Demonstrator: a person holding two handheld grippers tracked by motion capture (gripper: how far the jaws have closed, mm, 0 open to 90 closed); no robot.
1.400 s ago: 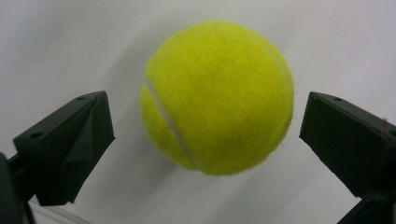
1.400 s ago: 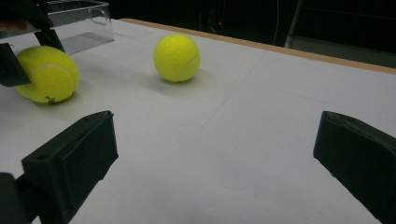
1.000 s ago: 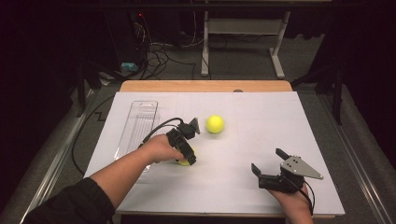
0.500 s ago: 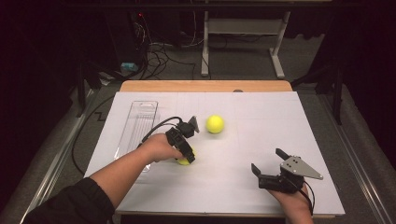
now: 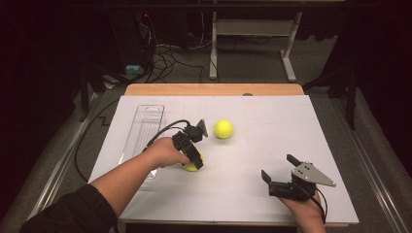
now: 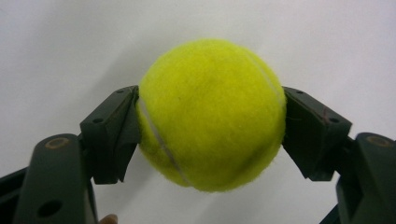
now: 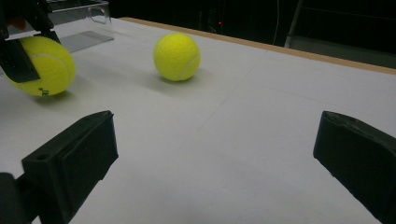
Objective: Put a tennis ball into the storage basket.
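The left tool (image 5: 193, 162) clamped a tennis ball (image 6: 211, 114) on the white counter (image 5: 272, 126), beside a clear tray (image 5: 145, 127); its jaws had just been closing. A second ball (image 5: 224, 129) sat nearby. The right tool (image 5: 282, 171) rested with jaws apart.
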